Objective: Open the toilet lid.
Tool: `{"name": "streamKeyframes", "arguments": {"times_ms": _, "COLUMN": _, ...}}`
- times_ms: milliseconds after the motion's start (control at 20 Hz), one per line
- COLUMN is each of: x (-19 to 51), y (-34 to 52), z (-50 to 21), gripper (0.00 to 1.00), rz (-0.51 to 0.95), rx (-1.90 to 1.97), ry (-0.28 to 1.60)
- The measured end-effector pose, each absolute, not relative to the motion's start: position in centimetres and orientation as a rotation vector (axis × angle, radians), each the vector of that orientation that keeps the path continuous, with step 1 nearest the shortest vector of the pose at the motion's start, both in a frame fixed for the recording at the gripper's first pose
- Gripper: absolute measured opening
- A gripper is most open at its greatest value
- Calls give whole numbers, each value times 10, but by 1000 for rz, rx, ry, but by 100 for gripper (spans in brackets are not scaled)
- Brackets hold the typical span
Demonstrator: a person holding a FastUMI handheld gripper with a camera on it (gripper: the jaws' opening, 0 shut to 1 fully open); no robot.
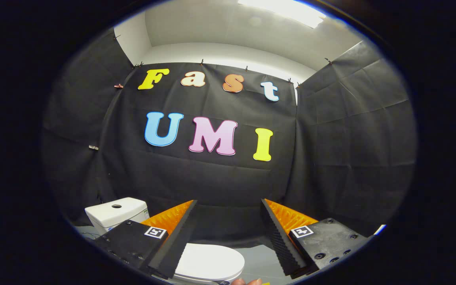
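Lid (208,261) lies closed between our gripper's (228,221) wide-open, empty fingers, which we judge poised above it to reach its edge.

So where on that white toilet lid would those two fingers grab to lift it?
Probably the rounded front rim of the toilet lid, approached from the front, opposite the tank. The lid lies flat and closed, hinged at the tank end, so its thin front lip lifts easiest. The gripper is open, above the lid, touching nothing.
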State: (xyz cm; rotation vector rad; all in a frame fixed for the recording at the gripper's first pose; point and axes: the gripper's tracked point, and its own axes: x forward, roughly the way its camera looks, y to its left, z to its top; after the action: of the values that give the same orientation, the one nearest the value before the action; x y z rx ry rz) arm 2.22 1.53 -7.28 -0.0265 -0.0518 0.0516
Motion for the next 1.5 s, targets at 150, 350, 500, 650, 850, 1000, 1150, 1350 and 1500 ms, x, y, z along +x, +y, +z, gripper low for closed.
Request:
{"name": "streamKeyframes", "arguments": {"times_ms": 150, "x": 27, "y": 17, "z": -112, "gripper": 98, "rz": 64, "rx": -5, "ry": -26}}
{"name": "streamKeyframes", "arguments": {"times_ms": 350, "x": 32, "y": 18, "z": -145, "gripper": 98, "rz": 102, "rx": 15, "ry": -56}}
{"name": "streamKeyframes", "arguments": {"times_ms": 500, "x": 33, "y": 16, "z": -186, "gripper": 98, "rz": 120, "rx": -31, "ry": -45}}
{"name": "streamKeyframes", "arguments": {"times_ms": 650, "x": 33, "y": 16, "z": -222, "gripper": 98, "rz": 142, "rx": -50, "ry": -9}}
{"name": "streamKeyframes", "arguments": {"times_ms": 850, "x": 31, "y": 21, "z": -262, "gripper": 98, "rz": 187, "rx": -17, "ry": 56}}
{"name": "streamKeyframes", "arguments": {"times_ms": 1000, "x": 30, "y": 21, "z": -300, "gripper": 98, "rz": 209, "rx": 28, "ry": 125}}
{"name": "streamKeyframes", "arguments": {"times_ms": 1150, "x": 26, "y": 19, "z": -340, "gripper": 98, "rz": 229, "rx": 99, "ry": 226}}
{"name": "streamKeyframes", "arguments": {"times_ms": 1350, "x": 22, "y": 10, "z": -384, "gripper": 99, "rz": 227, "rx": 228, "ry": 358}}
{"name": "streamKeyframes", "arguments": {"times_ms": 1500, "x": 17, "y": 1, "z": -416, "gripper": 99, "rz": 227, "rx": 322, "ry": 450}}
